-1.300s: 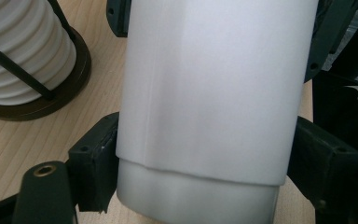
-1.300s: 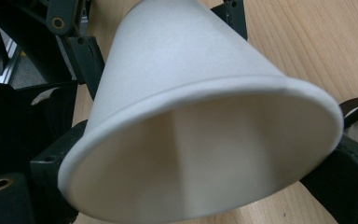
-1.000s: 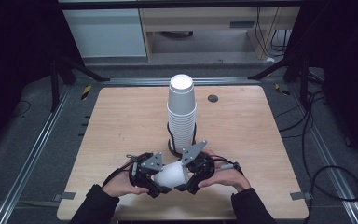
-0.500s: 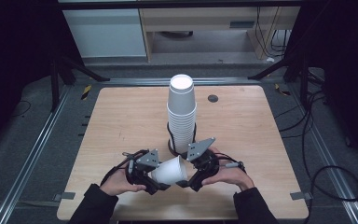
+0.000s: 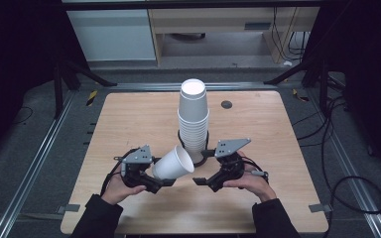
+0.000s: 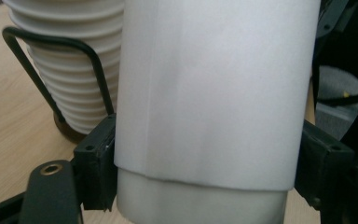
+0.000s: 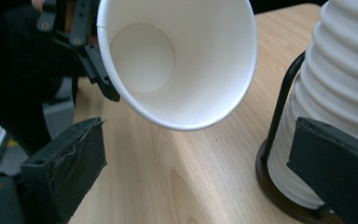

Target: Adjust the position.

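- The single paper cup (image 5: 173, 164) lies tilted on its side above the near middle of the wooden table (image 5: 129, 119), mouth toward one o'clock, just beside the foot of the cup stack (image 5: 194, 119).
- The left gripper (image 5: 158, 181) is clenched on the paper cup's lower wall; in the left gripper view its jaws press both sides of the cup (image 6: 214, 93).
- The right gripper (image 5: 202, 182) hangs released at four o'clock from the cup, jaws spread wide and clear of the rim.
- To do this step well, I judge the squeeze should stay light so the thin wall does not buckle, and the cup should swing clear of the stack.
- The held cup (image 7: 177, 60) is empty: bare white base inside.
- The stack sits upside down in a black wire holder (image 6: 51, 70); its contents are hidden.
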The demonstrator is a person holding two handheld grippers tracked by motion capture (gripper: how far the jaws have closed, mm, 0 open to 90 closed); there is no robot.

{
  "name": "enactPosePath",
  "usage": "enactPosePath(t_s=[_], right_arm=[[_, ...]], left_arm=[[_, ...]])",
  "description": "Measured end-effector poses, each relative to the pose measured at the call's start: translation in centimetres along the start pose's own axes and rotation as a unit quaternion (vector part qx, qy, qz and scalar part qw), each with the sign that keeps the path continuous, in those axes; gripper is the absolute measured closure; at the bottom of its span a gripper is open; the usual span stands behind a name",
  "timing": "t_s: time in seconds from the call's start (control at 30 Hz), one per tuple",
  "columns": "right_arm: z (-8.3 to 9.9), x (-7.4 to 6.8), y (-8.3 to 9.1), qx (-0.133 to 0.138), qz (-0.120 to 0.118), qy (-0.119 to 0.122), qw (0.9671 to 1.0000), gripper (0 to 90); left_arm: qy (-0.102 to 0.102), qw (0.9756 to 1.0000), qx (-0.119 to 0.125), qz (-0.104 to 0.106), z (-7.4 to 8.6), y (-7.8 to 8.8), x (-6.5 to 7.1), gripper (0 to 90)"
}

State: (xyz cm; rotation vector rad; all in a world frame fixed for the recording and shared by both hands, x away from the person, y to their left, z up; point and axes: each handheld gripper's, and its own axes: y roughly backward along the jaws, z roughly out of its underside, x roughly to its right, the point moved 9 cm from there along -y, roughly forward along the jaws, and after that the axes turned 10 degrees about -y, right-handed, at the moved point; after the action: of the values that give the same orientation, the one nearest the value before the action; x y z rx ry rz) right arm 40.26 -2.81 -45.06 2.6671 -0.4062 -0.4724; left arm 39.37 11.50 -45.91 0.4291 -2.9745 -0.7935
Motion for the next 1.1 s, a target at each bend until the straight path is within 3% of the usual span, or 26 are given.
enactPosePath(t_s=[0.17, 0.33, 0.37, 0.43, 1.1], right_arm=[[-0.3, -0.5, -0.2, 0.013, -0.017, -0.008, 0.9997, 4.0], [-0.4, -0.9, -0.7, 0.018, -0.028, -0.017, 0.9993, 4.3], [-0.4, -1.1, -0.9, 0.024, -0.043, -0.026, 0.9984, 4.5], [-0.4, -1.2, -1.1, 0.027, -0.049, -0.033, 0.9979, 4.6], [-0.3, -1.9, -2.3, 0.030, -0.079, -0.046, 0.9954, 3.9]], left_arm=[[0.000, 0.9998, 0.019, 0.004, -0.3, -0.5, 0.4, 21.8], [-0.010, 0.9997, 0.023, 0.009, -0.6, -0.8, 1.0, 21.8], [-0.014, 0.9996, 0.021, 0.014, -0.6, -1.0, 1.3, 21.8], [-0.019, 0.9995, 0.018, 0.018, -0.6, -1.3, 1.6, 21.9], [-0.035, 0.9989, 0.002, 0.030, -0.4, -2.6, 2.7, 22.0]])
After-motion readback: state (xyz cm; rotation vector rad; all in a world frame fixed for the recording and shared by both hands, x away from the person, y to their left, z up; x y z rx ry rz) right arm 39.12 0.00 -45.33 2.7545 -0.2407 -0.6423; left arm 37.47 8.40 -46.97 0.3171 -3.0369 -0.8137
